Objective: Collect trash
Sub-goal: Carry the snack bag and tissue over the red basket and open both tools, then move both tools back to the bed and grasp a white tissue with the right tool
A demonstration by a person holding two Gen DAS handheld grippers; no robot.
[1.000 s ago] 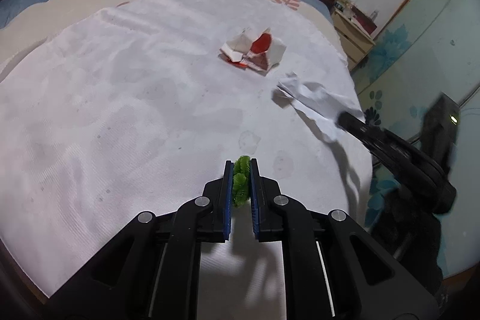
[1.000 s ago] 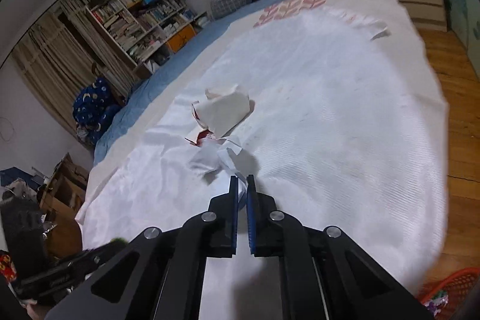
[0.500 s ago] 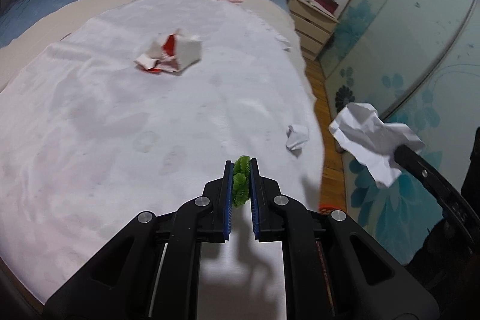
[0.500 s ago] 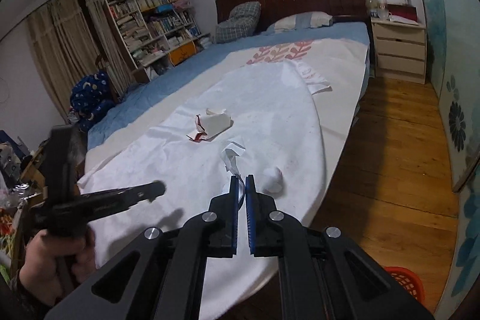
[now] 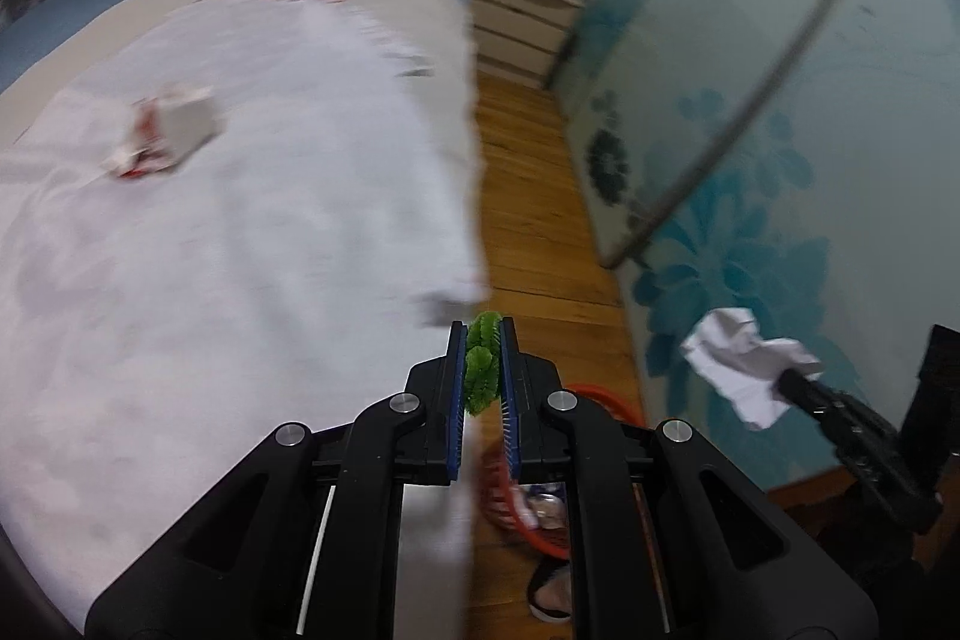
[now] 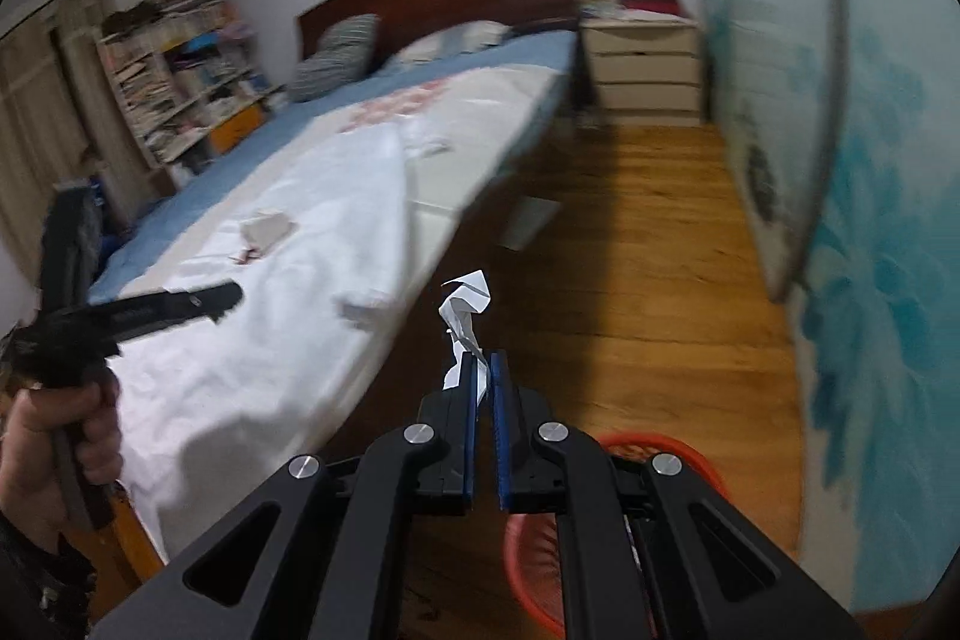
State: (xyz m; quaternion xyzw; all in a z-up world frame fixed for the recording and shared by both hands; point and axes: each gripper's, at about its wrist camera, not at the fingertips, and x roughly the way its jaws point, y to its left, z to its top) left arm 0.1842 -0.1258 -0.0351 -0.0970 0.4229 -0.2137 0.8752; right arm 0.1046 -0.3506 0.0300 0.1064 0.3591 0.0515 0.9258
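My left gripper (image 5: 483, 331) is shut on a fuzzy green scrap (image 5: 482, 367), above the bed's right edge. My right gripper (image 6: 483, 361) is shut on a crumpled white paper (image 6: 465, 307), which also shows at the right of the left wrist view as the white paper (image 5: 741, 367), over the wooden floor. A red mesh basket (image 6: 660, 445) sits on the floor below both grippers; the basket (image 5: 501, 490) holds some trash. A torn red-and-white wrapper (image 5: 165, 136) lies on the white sheet, and a small white wad (image 6: 360, 307) rests near the bed's edge.
The bed with a white sheet (image 5: 240, 250) fills the left. Wooden floor (image 6: 648, 250) runs between the bed and a teal flowered sliding door (image 6: 870, 220). A white nightstand (image 6: 642, 70) stands at the far end. A hand (image 6: 48, 436) holds the left gripper. A sandal (image 5: 549, 589) lies by the basket.
Both grippers swung right, off the bed toward the floor, each still holding its piece. The red basket has come into view beneath them.
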